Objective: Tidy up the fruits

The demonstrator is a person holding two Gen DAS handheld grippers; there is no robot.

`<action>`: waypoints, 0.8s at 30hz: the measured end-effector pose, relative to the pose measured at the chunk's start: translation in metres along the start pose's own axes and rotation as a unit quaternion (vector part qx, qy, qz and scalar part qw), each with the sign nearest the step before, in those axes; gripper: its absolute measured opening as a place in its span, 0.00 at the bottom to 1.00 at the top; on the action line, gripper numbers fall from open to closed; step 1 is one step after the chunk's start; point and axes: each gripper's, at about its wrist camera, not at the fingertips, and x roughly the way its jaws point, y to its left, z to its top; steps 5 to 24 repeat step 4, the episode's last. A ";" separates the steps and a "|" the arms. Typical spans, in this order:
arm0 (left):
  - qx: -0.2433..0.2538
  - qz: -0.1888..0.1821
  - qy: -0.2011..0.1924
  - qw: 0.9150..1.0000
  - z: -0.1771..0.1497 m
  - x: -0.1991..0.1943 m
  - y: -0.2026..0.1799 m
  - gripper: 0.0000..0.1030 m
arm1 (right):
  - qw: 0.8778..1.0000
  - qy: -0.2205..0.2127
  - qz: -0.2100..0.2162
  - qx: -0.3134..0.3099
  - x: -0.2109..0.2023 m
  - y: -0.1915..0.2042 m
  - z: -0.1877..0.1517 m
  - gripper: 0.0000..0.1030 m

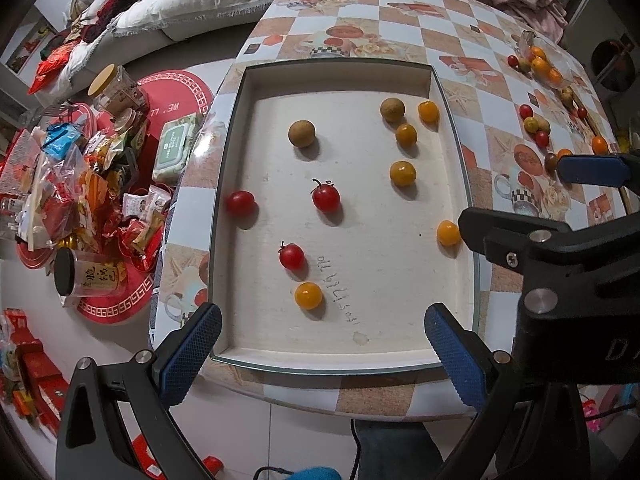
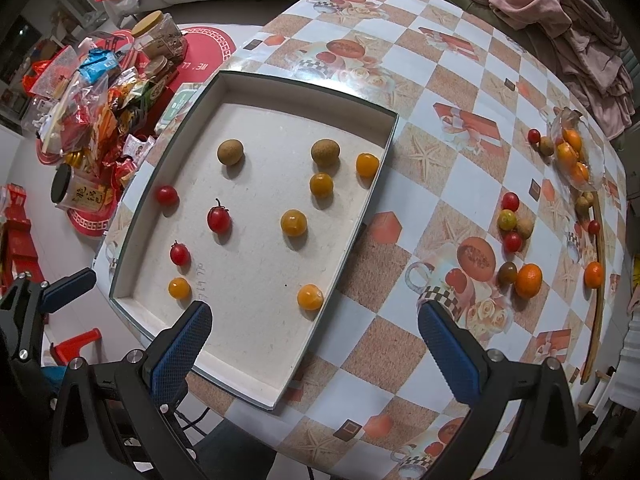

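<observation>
Hovering at the bottom of each frame, the left gripper (image 1: 322, 354) and right gripper (image 2: 316, 354) both have their jaws spread apart, holding nothing. A shallow white tray (image 2: 256, 364) at centre left holds several small fruits; loose fruits (image 2: 514, 228) lie scattered on the checked table (image 2: 424, 184) at right. Round fruits would likely roll from a careless pinch, possibly off the table edge.
</observation>
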 end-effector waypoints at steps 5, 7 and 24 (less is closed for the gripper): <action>0.001 -0.005 -0.008 1.000 0.000 -0.003 0.000 0.99 | 1.000 0.000 0.000 0.000 0.000 0.000 0.000 1.00; 0.001 -0.005 -0.008 1.000 0.000 -0.003 0.000 0.99 | 1.000 0.000 0.000 0.000 0.000 0.000 0.000 1.00; 0.001 -0.005 -0.008 1.000 0.000 -0.003 0.000 0.99 | 1.000 0.000 0.000 0.000 0.000 0.000 0.000 1.00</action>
